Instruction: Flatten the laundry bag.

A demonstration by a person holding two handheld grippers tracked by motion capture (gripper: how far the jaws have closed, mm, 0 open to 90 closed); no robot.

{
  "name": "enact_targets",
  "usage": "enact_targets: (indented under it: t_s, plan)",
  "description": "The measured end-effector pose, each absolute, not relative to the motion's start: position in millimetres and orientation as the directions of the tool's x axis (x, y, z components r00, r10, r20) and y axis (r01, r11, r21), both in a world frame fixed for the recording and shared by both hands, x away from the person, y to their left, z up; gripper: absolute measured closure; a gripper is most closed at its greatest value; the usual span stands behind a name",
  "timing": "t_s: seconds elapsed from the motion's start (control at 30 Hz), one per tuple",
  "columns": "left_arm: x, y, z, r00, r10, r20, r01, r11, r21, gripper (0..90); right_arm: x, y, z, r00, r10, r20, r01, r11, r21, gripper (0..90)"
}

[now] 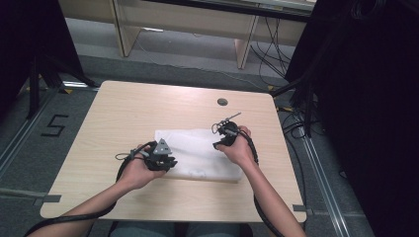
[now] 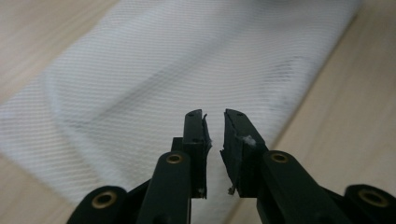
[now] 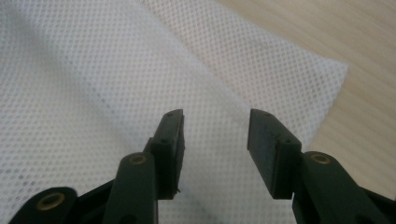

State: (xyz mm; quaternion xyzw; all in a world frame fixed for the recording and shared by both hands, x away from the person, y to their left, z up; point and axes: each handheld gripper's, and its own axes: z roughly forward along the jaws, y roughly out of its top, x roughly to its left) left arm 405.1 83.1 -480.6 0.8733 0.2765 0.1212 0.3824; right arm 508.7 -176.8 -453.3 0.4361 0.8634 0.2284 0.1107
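A light wooden table (image 1: 123, 118) stands on a grey floor, with dark equipment and loose cables at the right side and pale furniture behind it. A small round grommet (image 1: 222, 101) sits near the table's far edge.

A white mesh cloth (image 1: 197, 150) lies folded flat at the middle of the table, slightly toward the person's side. A person's two forearms come in from the bottom, each hand holding a black two-jaw gripper.

The left gripper (image 1: 165, 162) is at the cloth's near left corner. In the left gripper view its jaws stand a narrow gap apart, with nothing between them, above the cloth (image 2: 177, 70); a few white fibres cling to the pads (image 2: 246, 139).

The right gripper (image 1: 223, 136) is over the cloth's far right part. In the right gripper view its jaws stand wide apart and hold nothing, with the cloth (image 3: 84, 93) spread below them and a folded corner reaching onto bare wood.
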Motion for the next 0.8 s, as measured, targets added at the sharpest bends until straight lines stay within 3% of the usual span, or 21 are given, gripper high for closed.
enact_targets:
  t_s: [0.23,0.4,0.5,0.7,0.73,0.8]
  plan:
    - [405,74,-494,0.840,0.542,-0.001,0.382,-0.591,0.711,75.6,530,-167,-475,-0.642,0.767,-0.009,0.672,0.568,0.475,42.4]
    - [406,75,-500,0.843,0.537,0.005,0.383,-0.607,0.696,75.0,532,-163,-486,-0.651,0.759,-0.004,0.675,0.581,0.455,41.1]
    - [406,75,-502,0.846,0.533,0.003,0.384,-0.615,0.689,75.0,532,-160,-486,-0.654,0.757,-0.002,0.676,0.585,0.449,46.5]
    - [406,75,-504,0.853,0.521,0.028,0.366,-0.637,0.678,75.0,527,-152,-482,-0.708,0.706,0.001,0.641,0.643,0.419,74.7]
    - [406,75,-504,0.854,0.519,0.031,0.364,-0.640,0.676,75.0,526,-149,-482,-0.716,0.699,0.009,0.640,0.651,0.408,82.6]
    - [405,75,-506,0.846,0.533,0.013,0.383,-0.624,0.681,75.1,525,-146,-481,-0.724,0.690,0.006,0.636,0.664,0.393,86.3]
